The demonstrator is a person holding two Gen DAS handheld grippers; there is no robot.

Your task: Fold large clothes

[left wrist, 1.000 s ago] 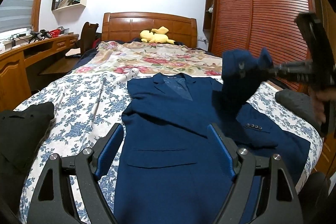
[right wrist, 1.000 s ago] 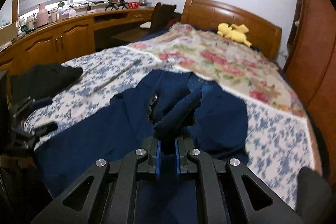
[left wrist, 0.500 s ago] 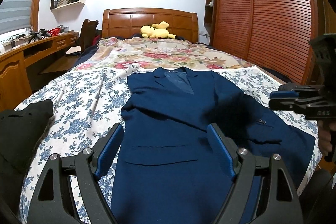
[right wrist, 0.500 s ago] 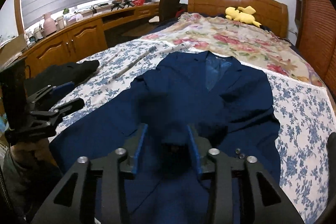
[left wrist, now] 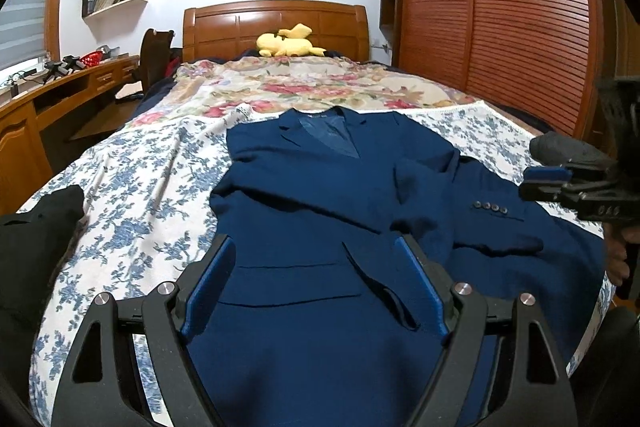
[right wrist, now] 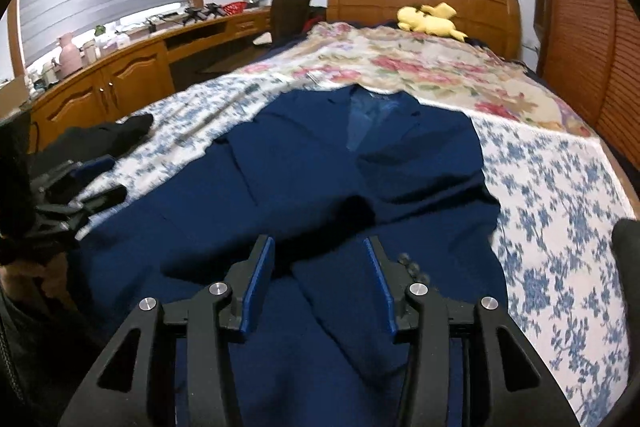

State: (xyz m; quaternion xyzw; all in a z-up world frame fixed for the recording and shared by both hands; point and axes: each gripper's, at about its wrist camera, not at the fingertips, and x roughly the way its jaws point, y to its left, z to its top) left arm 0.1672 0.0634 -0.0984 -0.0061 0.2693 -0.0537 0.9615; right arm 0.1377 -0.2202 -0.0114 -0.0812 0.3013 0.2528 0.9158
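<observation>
A navy suit jacket (left wrist: 320,211) lies collar toward the headboard (left wrist: 276,23), its length running from there to both empty claws: left gripper (left wrist: 316,291) spread wide, right gripper (right wrist: 318,283) just parting, nearer the buttoned sleeve (left wrist: 496,211).

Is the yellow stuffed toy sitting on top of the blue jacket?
No, the yellow stuffed toy lies by the headboard, far from the blue jacket.
</observation>
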